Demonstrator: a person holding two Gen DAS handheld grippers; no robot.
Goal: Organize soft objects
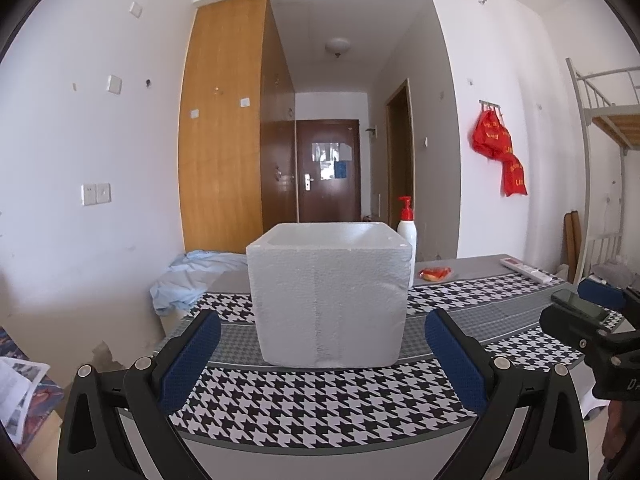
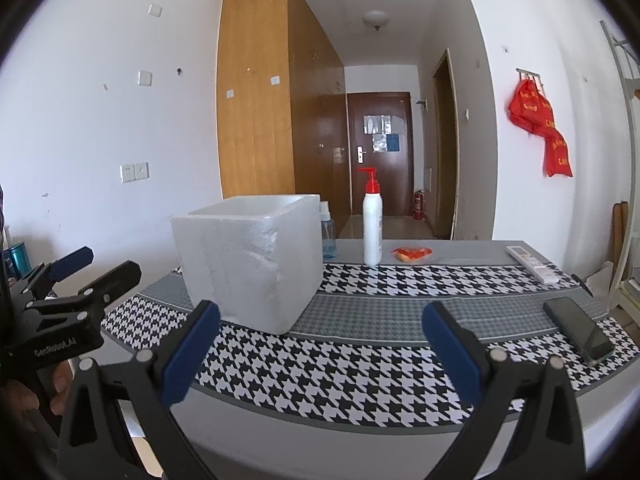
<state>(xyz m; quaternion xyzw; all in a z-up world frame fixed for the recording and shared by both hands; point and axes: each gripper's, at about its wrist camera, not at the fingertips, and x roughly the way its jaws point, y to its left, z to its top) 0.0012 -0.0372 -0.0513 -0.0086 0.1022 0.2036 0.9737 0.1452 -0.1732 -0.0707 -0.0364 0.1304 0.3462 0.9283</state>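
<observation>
Left wrist: left gripper spread, empty, squared on the foam box mid-table, likely the bin. Light-blue cloth bunched off the far-left corner, likely the soft item; only this view shows it. Right wrist: right gripper spread, empty, at the near edge. Adds the blue bottle behind the box and the phone near the right edge.
</observation>
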